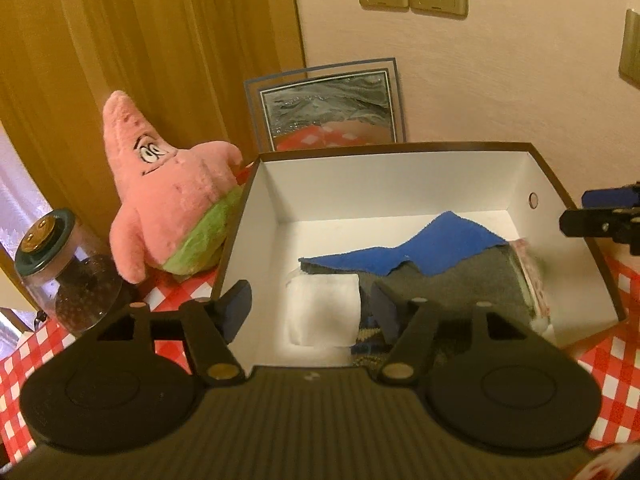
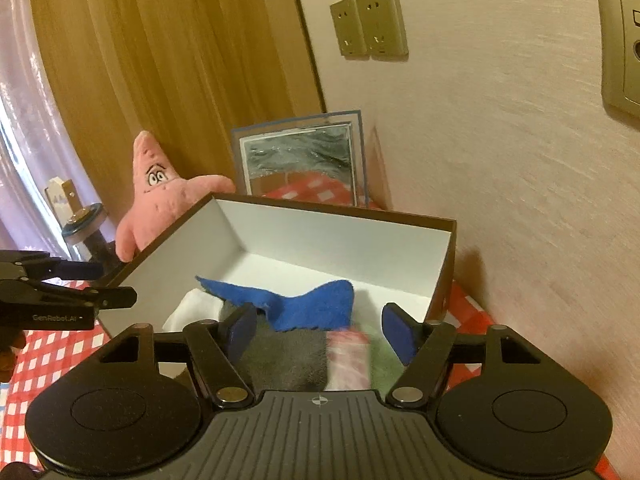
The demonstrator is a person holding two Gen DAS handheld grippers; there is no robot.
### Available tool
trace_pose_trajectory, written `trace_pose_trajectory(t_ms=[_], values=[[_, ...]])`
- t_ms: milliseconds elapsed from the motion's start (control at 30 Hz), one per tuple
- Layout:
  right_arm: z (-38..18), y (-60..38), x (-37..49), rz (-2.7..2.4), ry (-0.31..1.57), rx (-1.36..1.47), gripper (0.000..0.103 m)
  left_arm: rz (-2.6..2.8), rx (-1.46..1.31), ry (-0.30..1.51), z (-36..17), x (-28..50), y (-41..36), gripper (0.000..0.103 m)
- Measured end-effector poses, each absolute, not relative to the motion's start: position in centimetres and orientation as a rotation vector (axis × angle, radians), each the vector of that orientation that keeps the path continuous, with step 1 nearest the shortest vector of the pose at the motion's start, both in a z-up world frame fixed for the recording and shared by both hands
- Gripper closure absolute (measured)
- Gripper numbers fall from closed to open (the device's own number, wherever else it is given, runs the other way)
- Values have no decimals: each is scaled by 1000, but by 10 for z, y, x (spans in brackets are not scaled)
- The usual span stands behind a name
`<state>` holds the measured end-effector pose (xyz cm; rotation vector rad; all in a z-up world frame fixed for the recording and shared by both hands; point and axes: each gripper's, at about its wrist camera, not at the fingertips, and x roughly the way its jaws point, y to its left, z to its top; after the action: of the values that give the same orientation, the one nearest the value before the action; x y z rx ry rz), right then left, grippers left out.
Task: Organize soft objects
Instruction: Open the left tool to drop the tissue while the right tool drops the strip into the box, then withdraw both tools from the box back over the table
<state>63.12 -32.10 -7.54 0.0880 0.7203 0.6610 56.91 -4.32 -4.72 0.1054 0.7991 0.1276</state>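
We hold the left gripper spread wide and empty above the near edge of the box. Just ahead of its fingers lies a white cloth, with a grey towel to its right and a blue cloth draped over that. Our right gripper is also parted, holding nothing, over the grey towel and a pink item. The plush star stands outside, ahead-left of our left gripper, touching the box wall.

Warm, dim indoor light is tinting both fisheye views yellowish, straight lines are bowing near the dark corners, and soft blur is smearing the folded pink patterned cloth inside the white-lined cardboard box.
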Motion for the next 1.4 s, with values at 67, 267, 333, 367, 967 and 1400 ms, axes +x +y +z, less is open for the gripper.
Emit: trace_pose_trajectory(t_ms=[67,267,333,367,967,1400], values=[[-74,-323,628,660,724,95,34,126,95,796,-44,563,-42,37],[-65,-335,607,658,713,98,34,132,87,773,-31,540,-45,30],[-62,-341,599,652,706,107,34,131,69,761,-25,529,-46,29],[-60,-345,594,651,702,112,34,132,61,757,-23,524,-46,29],[-20,-409,479,542,596,185,34,147,13,686,22,400,-74,29],[-17,-404,339,407,632,297,34,85,13,706,21,295,-50,29]])
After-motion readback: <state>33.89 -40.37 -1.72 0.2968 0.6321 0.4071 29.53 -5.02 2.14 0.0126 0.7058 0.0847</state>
